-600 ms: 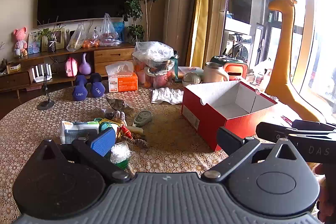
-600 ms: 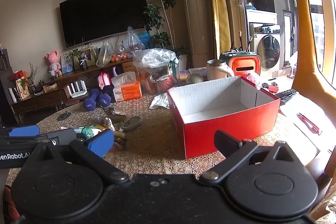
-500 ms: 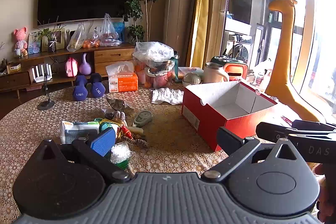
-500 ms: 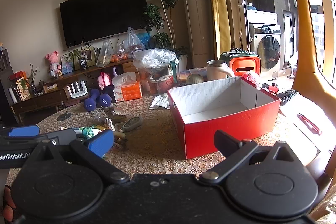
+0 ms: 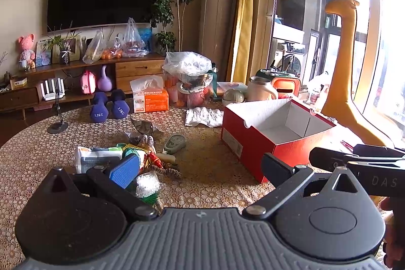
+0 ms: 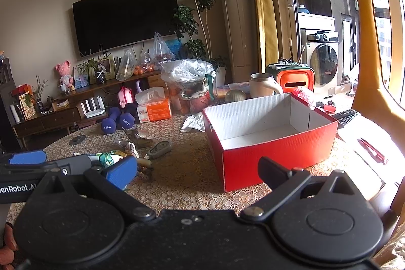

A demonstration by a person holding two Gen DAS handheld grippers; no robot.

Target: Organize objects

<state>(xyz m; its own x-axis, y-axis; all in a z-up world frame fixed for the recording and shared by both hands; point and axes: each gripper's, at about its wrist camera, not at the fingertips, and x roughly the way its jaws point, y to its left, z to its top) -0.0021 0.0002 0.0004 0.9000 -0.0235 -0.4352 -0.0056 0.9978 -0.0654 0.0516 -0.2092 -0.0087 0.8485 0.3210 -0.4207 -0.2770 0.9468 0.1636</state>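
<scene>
An open red box (image 5: pixel 276 133) with a white, empty inside stands on the round table; it also shows in the right wrist view (image 6: pixel 268 141). A pile of small items (image 5: pixel 134 156) lies to its left: a white packet (image 5: pixel 96 160), a grey oval case (image 5: pixel 174 143), a white mesh ball (image 5: pixel 148 184). The pile also shows in the right wrist view (image 6: pixel 131 151). My left gripper (image 5: pixel 200 168) is open and empty, hovering low over the table's near edge. My right gripper (image 6: pixel 197 171) is open and empty, in front of the box.
Two blue dumbbells (image 5: pixel 108 110), an orange tissue box (image 5: pixel 150 103), a bagged pot (image 5: pixel 189 82), a crumpled white wrapper (image 5: pixel 203 117) and a mug (image 5: pixel 260 90) stand at the back. A yellow giraffe toy (image 5: pixel 346 82) rises at the right. A red pen (image 6: pixel 372 151) lies on paper.
</scene>
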